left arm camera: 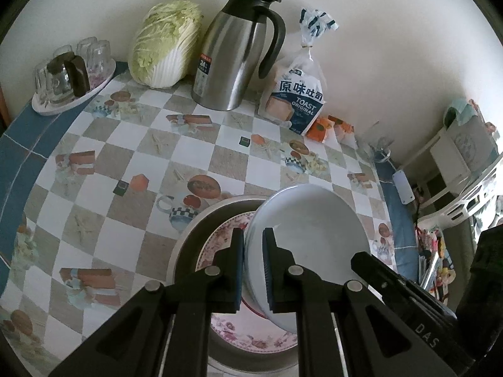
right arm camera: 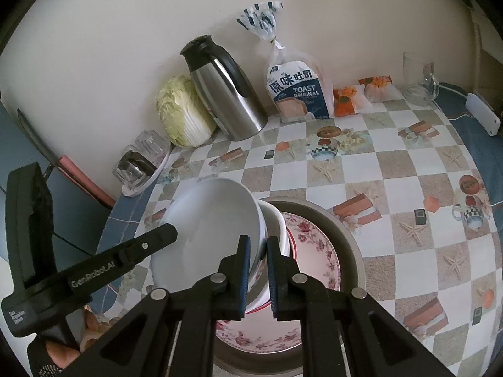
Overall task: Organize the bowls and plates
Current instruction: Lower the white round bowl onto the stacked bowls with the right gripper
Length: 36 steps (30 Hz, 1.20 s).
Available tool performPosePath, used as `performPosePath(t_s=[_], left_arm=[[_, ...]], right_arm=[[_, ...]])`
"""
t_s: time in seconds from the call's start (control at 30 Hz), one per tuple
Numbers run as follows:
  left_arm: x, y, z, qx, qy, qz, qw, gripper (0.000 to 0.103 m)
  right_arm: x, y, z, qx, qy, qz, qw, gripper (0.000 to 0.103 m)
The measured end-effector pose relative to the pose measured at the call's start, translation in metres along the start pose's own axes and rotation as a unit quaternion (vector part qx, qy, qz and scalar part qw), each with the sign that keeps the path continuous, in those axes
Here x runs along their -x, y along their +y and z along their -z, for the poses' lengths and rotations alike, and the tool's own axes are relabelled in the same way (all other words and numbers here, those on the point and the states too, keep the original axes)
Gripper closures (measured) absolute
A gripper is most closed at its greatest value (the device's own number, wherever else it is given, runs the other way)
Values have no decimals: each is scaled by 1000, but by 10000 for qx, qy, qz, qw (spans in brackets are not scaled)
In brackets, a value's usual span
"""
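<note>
A stack of white bowls [left arm camera: 309,235] is held tilted above a floral plate [left arm camera: 248,333] that lies in a metal basin [left arm camera: 195,232]. My left gripper [left arm camera: 253,267] is shut on the stack's left rim. In the right wrist view my right gripper [right arm camera: 258,275] is shut on the opposite rim of the white bowls [right arm camera: 207,235], with the floral plate [right arm camera: 314,251] and metal basin [right arm camera: 352,245] below. Each gripper's body shows in the other's view.
On the checkered tablecloth [left arm camera: 125,220] along the wall stand a cabbage [left arm camera: 163,44], a steel thermos jug [left arm camera: 232,53], a toast bag [left arm camera: 295,100], orange snack packets [left arm camera: 327,127], a glass mug [left arm camera: 375,144] and a tray of glasses [left arm camera: 69,75].
</note>
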<state>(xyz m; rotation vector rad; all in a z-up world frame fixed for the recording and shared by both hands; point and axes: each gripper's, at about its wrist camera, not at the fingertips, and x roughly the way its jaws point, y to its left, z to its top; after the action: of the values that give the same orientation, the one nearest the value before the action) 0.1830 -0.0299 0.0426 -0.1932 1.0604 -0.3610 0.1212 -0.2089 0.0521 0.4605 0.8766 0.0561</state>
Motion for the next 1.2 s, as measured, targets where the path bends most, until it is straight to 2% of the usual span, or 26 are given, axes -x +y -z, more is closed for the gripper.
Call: performPosePath(t_s=[0.67,0.87,1.2], left_arm=[[-3,-1,2,-7,-97,113,9999,92],[-5,-1,2,-6,-67,79,9999,92],[-9,5,2,120,3,256,9996,92]], right_arm=[[-13,-5,0,9,80,188,9998,91],[-12,-4,0,33,44,175,9998,91],[-11,-5,0,-50,31,106,9999,89]])
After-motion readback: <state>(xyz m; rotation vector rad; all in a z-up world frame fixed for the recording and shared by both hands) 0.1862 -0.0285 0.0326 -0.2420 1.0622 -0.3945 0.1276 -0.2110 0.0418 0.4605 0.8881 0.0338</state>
